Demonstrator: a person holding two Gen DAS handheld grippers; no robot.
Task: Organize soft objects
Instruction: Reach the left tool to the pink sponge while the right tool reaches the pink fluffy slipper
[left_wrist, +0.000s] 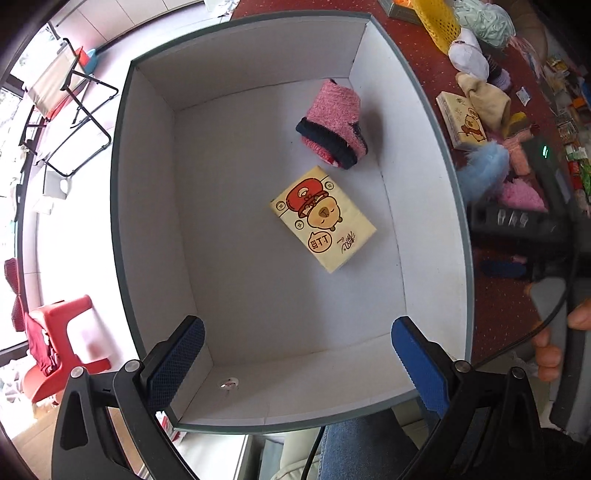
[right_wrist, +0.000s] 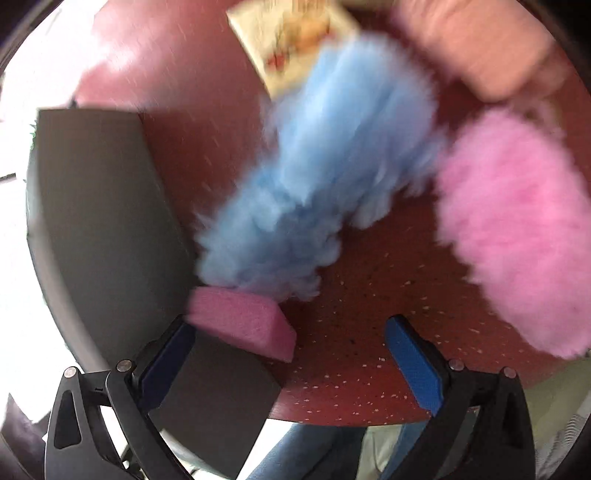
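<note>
A large box (left_wrist: 369, 48) with white inner walls fills the left wrist view. Inside it lie rolled pink socks (left_wrist: 334, 123) with dark cuffs and a yellow tissue pack (left_wrist: 323, 218) printed with a cartoon. My left gripper (left_wrist: 297, 362) hovers open over the box's near wall, holding nothing. The right wrist view is blurred: a fluffy blue piece (right_wrist: 317, 166) lies on the red table, a fluffy pink piece (right_wrist: 513, 229) to its right, a pink sponge (right_wrist: 243, 321) beside the box's grey outer wall (right_wrist: 96, 221). My right gripper (right_wrist: 291, 362) is open and empty, just short of the blue piece.
On the red table (left_wrist: 498, 302) right of the box lie a second tissue pack (left_wrist: 463, 120), beige and white soft items (left_wrist: 484, 96), a yellow mesh basket (left_wrist: 437, 20) and small packets. A red stool (left_wrist: 64, 332) and a folding chair (left_wrist: 70, 96) stand on the floor at left.
</note>
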